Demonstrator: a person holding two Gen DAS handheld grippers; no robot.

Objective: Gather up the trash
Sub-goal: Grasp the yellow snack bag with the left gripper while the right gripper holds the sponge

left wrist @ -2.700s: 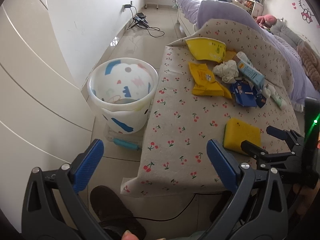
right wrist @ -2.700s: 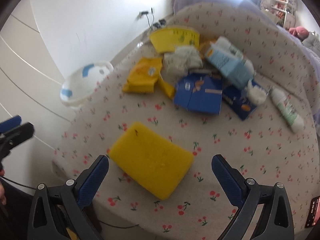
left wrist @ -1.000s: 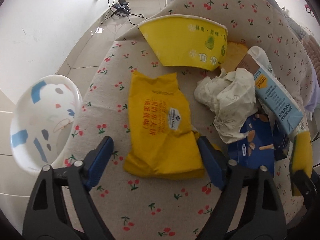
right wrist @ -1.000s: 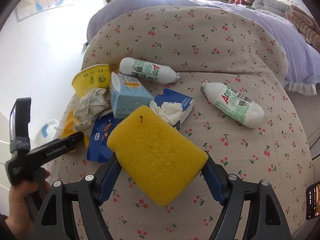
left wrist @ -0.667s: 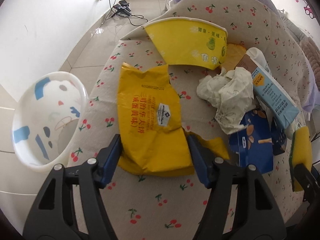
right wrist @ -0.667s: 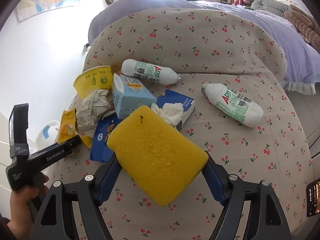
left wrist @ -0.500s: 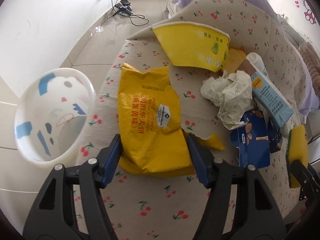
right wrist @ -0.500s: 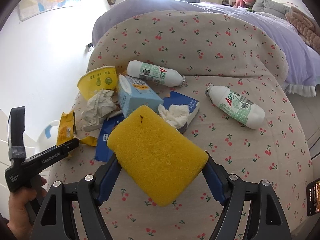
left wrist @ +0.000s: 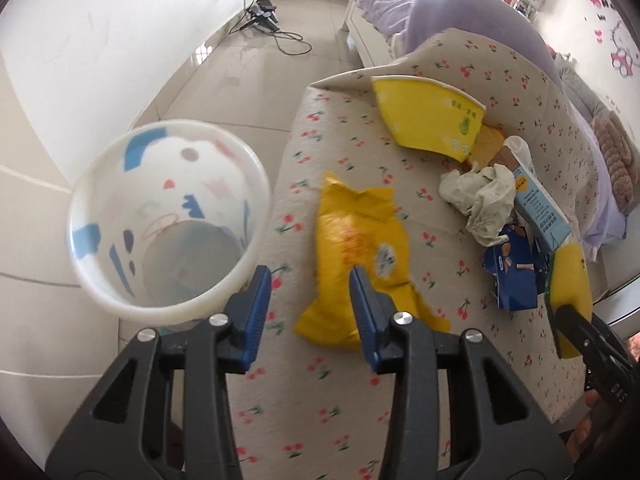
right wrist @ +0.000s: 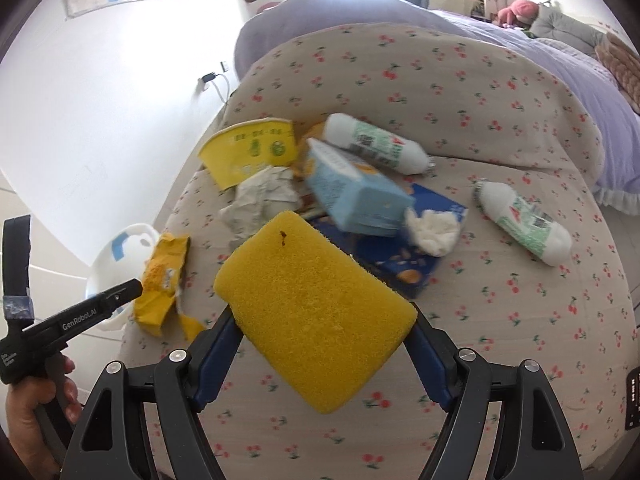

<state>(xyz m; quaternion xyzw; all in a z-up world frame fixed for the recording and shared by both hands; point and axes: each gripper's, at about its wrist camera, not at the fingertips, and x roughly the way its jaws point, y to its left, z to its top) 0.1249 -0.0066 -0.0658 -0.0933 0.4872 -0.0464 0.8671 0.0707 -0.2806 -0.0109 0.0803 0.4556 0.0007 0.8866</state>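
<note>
Left gripper (left wrist: 310,300) closing; wrapper (left wrist: 360,256), earlier between jaws, now beyond right pad, not clamped. Bin (left wrist: 168,216) front-left, no trash inside. Right gripper (right wrist: 320,332) clamped on sponge (right wrist: 316,316).

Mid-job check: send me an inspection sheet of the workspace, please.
Surface: cherry-print cloth, littered.
Job's things: yellow wrapper on the cloth; white bin on the floor beside it, looks empty.
Clutter: yellow paper bowl, crumpled paper, blue carton, blue box, white bottles and.
Grippers: left gripper jaws closing, wrapper's edge between them, not clamped; right gripper shut on yellow sponge.
Cables: power strip and cords on the floor by the wall.
Surroundings: purple bed behind.
</note>
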